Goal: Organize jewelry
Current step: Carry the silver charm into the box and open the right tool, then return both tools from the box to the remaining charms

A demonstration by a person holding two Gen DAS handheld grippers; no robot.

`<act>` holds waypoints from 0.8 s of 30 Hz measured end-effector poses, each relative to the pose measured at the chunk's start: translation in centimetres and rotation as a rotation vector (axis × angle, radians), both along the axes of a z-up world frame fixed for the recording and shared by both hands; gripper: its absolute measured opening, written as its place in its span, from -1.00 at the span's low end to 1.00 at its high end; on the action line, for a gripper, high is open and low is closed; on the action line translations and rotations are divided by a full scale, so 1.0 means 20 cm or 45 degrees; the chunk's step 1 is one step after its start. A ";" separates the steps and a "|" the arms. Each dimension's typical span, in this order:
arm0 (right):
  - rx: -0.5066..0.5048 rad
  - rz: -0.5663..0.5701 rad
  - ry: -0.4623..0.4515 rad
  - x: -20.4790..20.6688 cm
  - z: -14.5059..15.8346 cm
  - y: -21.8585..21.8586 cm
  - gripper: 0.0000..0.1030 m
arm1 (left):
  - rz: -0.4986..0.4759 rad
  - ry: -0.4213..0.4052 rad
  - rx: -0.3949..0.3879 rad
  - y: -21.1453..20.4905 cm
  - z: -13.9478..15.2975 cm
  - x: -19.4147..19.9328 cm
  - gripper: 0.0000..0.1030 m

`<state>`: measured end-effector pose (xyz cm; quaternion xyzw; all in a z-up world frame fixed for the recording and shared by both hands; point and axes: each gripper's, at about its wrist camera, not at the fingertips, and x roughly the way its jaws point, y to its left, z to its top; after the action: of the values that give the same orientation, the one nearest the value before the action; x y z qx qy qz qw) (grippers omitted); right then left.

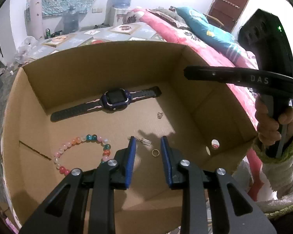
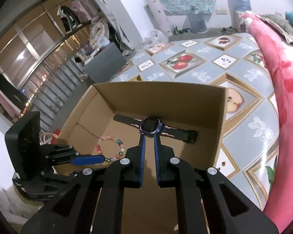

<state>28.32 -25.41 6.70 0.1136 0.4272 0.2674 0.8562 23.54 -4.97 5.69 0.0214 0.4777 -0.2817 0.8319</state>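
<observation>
An open cardboard box [image 1: 107, 68] [image 2: 162, 97] holds the jewelry. A dark watch [image 1: 111, 102] [image 2: 152, 126] with pink strap marks lies flat by the far wall. A coloured bead bracelet [image 1: 89, 137] [image 2: 119, 142] lies on the left of the floor. A gold ring [image 1: 153, 153], a silver charm [image 1: 146, 142] and a small stud [image 1: 159, 115] rest on the box floor. My left gripper [image 1: 148, 141] [image 2: 103, 159] hangs open over the ring and charm, holding nothing. My right gripper [image 2: 149, 136] [image 1: 186, 73] stands above the box, in line with the watch, jaws a narrow gap apart and empty.
The box sits on a bed with a fruit-and-tile print sheet [image 2: 205, 64]. A pink quilt [image 2: 283, 78] and a teal pillow [image 1: 211, 31] lie to the right. A person's hand [image 1: 267, 128] grips the right tool. The box's near right wall has round holes [image 1: 214, 143].
</observation>
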 end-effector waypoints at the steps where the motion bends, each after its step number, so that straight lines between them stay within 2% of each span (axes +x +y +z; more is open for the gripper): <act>1: 0.010 -0.008 -0.008 -0.01 0.01 -0.02 -0.80 | 0.006 -0.011 -0.005 0.01 0.01 -0.01 -0.51; 7: 0.117 -0.064 -0.085 -0.14 0.09 -0.14 -0.76 | 0.059 -0.075 -0.057 0.08 0.09 -0.06 -0.51; 14: 0.220 -0.131 -0.224 -0.43 0.16 -0.30 -0.58 | 0.092 -0.202 -0.147 0.16 0.21 -0.24 -0.51; 19: 0.207 -0.177 -0.307 -0.66 0.18 -0.39 -0.55 | 0.036 -0.308 -0.194 0.17 0.29 -0.43 -0.42; 24: 0.188 -0.195 -0.271 -0.83 0.10 -0.44 -0.52 | -0.052 -0.348 -0.219 0.15 0.30 -0.62 -0.36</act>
<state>11.78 -34.15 8.73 0.1796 0.3034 0.2425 0.9038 11.12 -2.01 11.60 -0.0019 0.3336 -0.3329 0.8820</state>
